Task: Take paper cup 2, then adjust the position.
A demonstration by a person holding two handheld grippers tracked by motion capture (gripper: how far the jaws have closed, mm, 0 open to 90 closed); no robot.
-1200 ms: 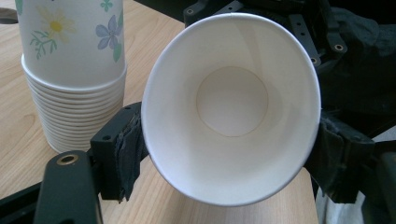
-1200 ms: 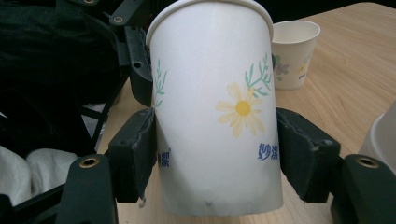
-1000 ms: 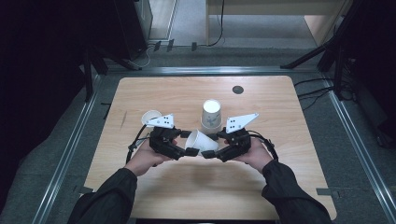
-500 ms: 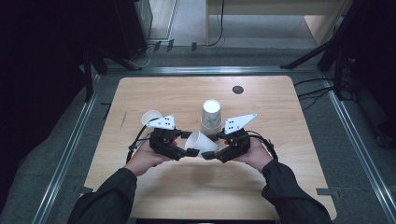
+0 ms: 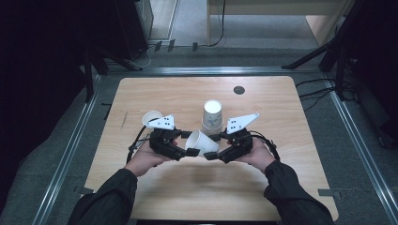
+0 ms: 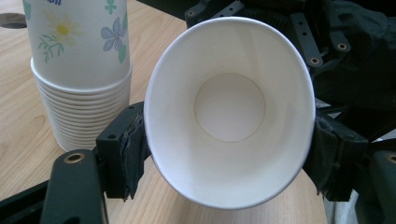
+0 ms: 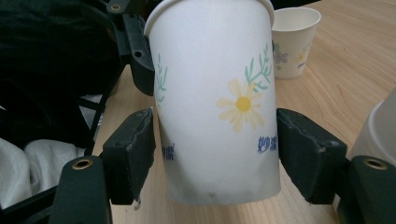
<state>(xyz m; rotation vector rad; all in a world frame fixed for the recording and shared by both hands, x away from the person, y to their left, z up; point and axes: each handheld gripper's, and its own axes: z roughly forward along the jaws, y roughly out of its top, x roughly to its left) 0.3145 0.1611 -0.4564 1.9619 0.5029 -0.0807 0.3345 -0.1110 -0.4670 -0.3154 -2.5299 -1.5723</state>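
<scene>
Left gripper: jaws are pinching the rim end of a single paper cup, one pad on each side of the mouth; in the left gripper view the rim is being squeezed slightly oval, so the pads are pressing. These jaws have just been closing on it.

Right gripper: jaws are standing to either side of the cup's base end and have just been opening; in the right gripper view a sliver of gap is showing at each pad, so the cup is judged as being released on this side. A handover from right to left is likely being made.

The cup is being held on its side, above the counter, between the two hands.

Just behind it, a stack of cups is standing mouth-up, probably the supply. A separate cup is standing upright beyond the left hand, apart from the stack.
</scene>
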